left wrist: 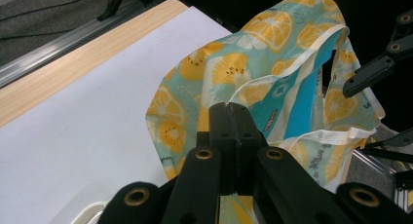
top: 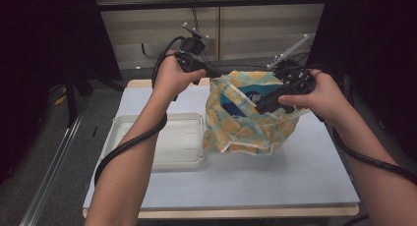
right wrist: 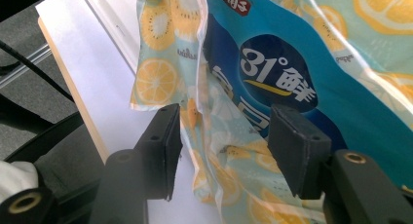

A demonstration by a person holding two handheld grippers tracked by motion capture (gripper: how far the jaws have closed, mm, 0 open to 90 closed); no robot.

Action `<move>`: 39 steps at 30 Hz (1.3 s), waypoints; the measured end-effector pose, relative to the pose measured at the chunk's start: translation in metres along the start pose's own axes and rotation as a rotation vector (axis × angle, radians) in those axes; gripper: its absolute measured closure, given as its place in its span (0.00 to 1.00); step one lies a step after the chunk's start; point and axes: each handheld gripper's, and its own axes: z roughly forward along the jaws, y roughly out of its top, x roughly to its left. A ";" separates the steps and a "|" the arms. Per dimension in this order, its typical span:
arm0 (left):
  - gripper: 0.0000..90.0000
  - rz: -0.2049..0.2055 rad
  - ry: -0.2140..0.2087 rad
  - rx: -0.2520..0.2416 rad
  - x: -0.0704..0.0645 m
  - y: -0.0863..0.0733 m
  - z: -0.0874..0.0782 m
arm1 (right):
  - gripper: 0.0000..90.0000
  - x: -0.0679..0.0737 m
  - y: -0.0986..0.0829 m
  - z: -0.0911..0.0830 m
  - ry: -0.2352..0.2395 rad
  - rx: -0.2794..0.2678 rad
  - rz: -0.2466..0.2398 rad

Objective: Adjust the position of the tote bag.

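Note:
A thin plastic bag [top: 248,125] printed with orange slices stands lifted over the middle of the white table [top: 275,182]. Inside it is a blue packet [right wrist: 277,73] with white lettering. My left gripper [top: 210,74] meets the bag's upper left rim; in the left gripper view its jaws [left wrist: 232,108] are pressed together on the bag's [left wrist: 253,53] white edge. My right gripper [top: 264,103] is at the bag's mouth on the right. In the right gripper view it [right wrist: 224,121] stands open, with a fold of the bag [right wrist: 160,78] hanging between its jaws.
A shallow white tray [top: 123,120] lies on the table left of the bag, under the left forearm. The table's wooden back edge [left wrist: 73,68] borders grey floor and a metal rail. Dark curtains stand on both sides.

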 end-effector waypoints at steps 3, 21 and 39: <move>1.00 -0.002 -0.002 -0.001 0.000 0.000 0.000 | 0.59 0.000 0.000 0.005 0.019 0.010 0.001; 1.00 -0.001 -0.010 0.002 0.004 -0.003 0.001 | 1.00 -0.005 0.009 -0.018 -0.031 -0.040 -0.040; 0.83 -0.049 -0.046 -0.057 0.002 -0.003 -0.001 | 1.00 -0.020 0.031 -0.030 -0.088 -0.069 0.009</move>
